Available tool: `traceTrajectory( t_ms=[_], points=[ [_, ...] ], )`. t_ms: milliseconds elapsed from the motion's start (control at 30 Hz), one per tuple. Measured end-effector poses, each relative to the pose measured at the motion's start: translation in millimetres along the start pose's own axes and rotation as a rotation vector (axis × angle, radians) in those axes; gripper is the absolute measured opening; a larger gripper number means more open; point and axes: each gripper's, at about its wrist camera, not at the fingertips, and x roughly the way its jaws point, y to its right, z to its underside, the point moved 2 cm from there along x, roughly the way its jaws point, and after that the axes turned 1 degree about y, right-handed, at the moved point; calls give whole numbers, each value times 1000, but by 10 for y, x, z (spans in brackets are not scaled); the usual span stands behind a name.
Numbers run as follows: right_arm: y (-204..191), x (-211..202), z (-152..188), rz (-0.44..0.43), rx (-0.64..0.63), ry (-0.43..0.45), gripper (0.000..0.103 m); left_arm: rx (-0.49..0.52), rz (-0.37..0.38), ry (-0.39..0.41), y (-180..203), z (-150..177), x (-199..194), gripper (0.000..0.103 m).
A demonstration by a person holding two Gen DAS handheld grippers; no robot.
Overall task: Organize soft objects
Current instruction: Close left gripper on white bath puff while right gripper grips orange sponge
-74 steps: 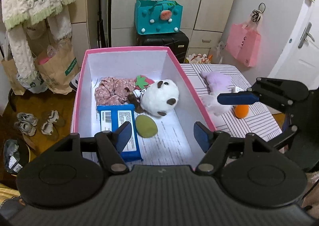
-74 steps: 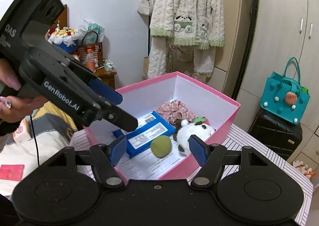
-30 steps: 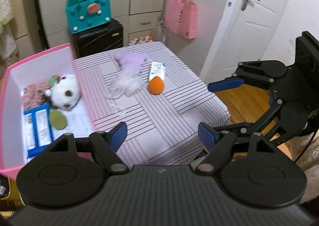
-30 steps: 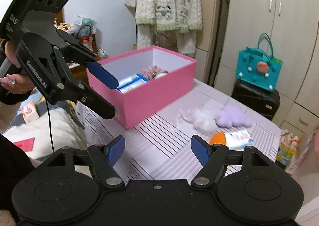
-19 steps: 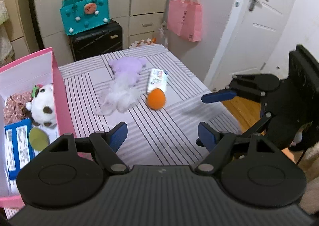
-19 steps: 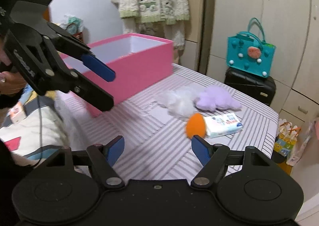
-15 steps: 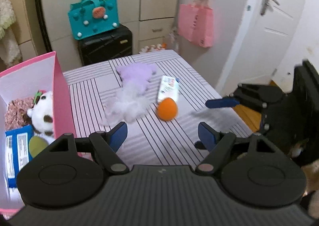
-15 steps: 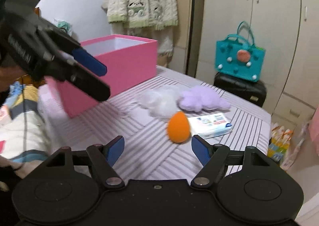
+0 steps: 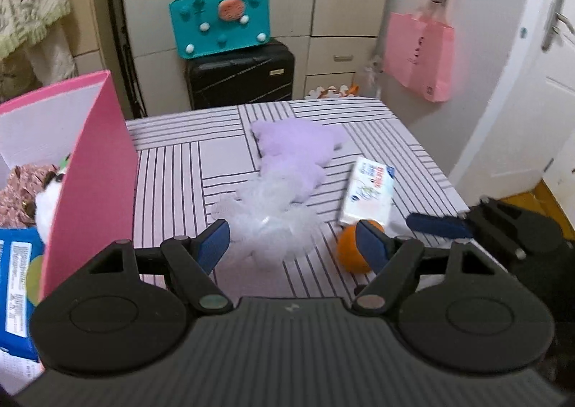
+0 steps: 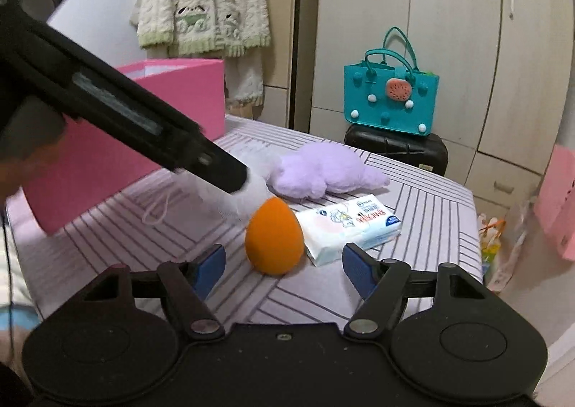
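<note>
Now both grippers reach toward the loose items on the striped table (image 9: 169,169). Nearest, the right gripper (image 10: 284,268) has its jaws apart, having just narrowed a little, with the orange sponge (image 10: 275,236) standing just beyond its tips, not yet pinched. The left gripper (image 9: 293,245), also open and empty, points at the white mesh puff (image 9: 273,216). Farther off lie the tissue pack (image 10: 350,223) and the purple plush (image 9: 294,151). The pink box (image 9: 91,169) sits to the left, already partly filled. Next, each tool likely needs to advance and close gently on its soft target.
</note>
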Motion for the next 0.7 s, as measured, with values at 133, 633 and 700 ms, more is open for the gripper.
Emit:
traceTrajectory(
  t_ms=[133,633,700],
  points=[
    [-21,62,-17,-16,42,2,74,-51,-15,-27,-52,-5,200,74],
    [-193,141,-5,19,25,52,43,-22,-110,14,-68,-3,425,69],
    [-173,166,4,46,40,45,42,-46,-103,7,-107,13,445,66]
  ],
)
